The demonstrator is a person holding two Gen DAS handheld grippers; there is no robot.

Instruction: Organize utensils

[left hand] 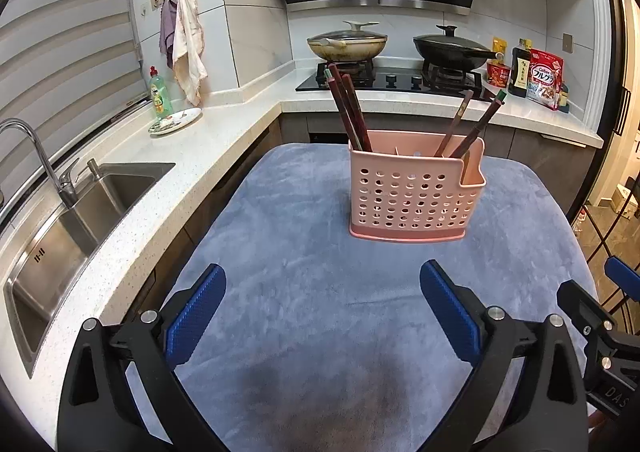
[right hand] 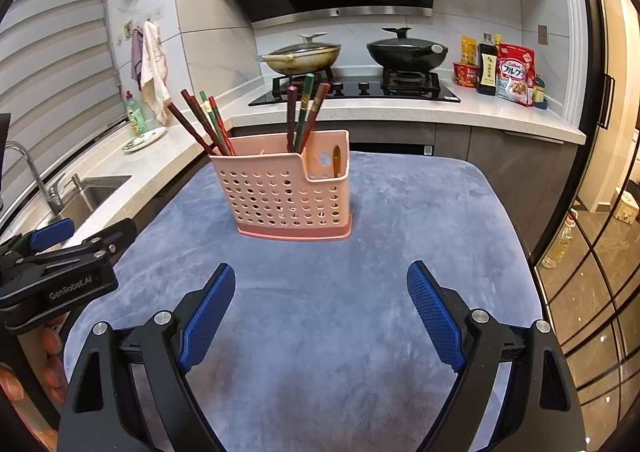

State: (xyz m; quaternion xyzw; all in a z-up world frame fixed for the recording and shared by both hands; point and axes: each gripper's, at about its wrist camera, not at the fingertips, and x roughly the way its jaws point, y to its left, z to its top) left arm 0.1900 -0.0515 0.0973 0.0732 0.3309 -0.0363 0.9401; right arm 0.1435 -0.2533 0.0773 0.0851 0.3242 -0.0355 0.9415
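A pink perforated utensil holder [left hand: 416, 192] [right hand: 286, 192] stands on a blue-grey cloth [left hand: 304, 276] [right hand: 360, 252]. Dark red and green chopsticks [left hand: 348, 108] [right hand: 204, 124] lean out of its left end, and more chopsticks [left hand: 472, 124] [right hand: 306, 112] rise from its right part. A small side pocket holds a brownish utensil [right hand: 336, 160]. My left gripper [left hand: 322, 284] hovers over the bare cloth in front of the holder, open, with nothing between its blue pads. My right gripper [right hand: 320, 284] is likewise open and empty, short of the holder. Each gripper shows at the other view's edge.
A steel sink [left hand: 76, 220] with a tap [left hand: 28, 148] lies to the left in a white counter. A dish soap bottle [left hand: 160, 92] and a plate [left hand: 175, 121] stand behind it. Two lidded pans [left hand: 347, 42] [left hand: 452, 46] sit on the hob; food packets [left hand: 544, 78] are at right.
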